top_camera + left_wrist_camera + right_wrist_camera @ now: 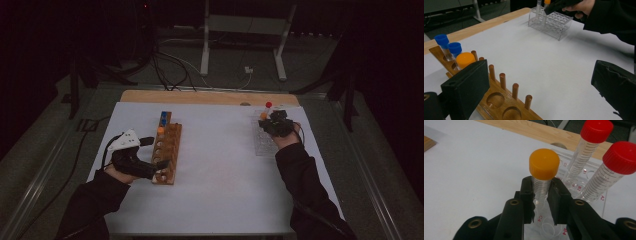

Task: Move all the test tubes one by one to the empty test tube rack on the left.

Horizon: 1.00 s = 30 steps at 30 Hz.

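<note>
White paper covers the table (220, 200) in a dark room. At its far right, the right gripper (541, 195) clamps an orange-capped clear plastic tube (543, 173) just below the cap; the tube stands upright, its long axis vertical, above the clear plastic rack (564, 173), beside two red-capped tubes (594, 142). Red rack labels read C4, B4, B2, A2. The left gripper (536, 87), jaws wide and empty, rests by the wooden peg rack (167, 152), well apart.

Blk sleeves (305, 175), blk grippers (161, 166)
</note>
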Available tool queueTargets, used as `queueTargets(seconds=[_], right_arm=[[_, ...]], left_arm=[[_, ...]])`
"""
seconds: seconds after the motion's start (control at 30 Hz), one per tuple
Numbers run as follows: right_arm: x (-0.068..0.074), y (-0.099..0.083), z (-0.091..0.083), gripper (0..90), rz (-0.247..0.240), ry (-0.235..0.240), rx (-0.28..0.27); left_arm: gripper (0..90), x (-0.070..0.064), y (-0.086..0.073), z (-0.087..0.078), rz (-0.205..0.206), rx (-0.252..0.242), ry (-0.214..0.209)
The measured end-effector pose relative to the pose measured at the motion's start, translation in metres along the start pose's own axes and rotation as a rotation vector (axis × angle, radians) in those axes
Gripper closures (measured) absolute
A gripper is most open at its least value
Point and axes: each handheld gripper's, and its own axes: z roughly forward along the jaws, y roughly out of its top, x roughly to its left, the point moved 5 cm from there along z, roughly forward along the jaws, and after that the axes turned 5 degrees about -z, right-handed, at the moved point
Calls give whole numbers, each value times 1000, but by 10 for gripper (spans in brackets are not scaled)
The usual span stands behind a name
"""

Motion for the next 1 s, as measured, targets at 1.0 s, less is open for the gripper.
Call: queueTargets(seconds=[1.0], right_arm=[[45, 30, -70, 750, -135, 72, -143]], left_arm=[[27, -12, 9, 6, 6, 20, -58]])
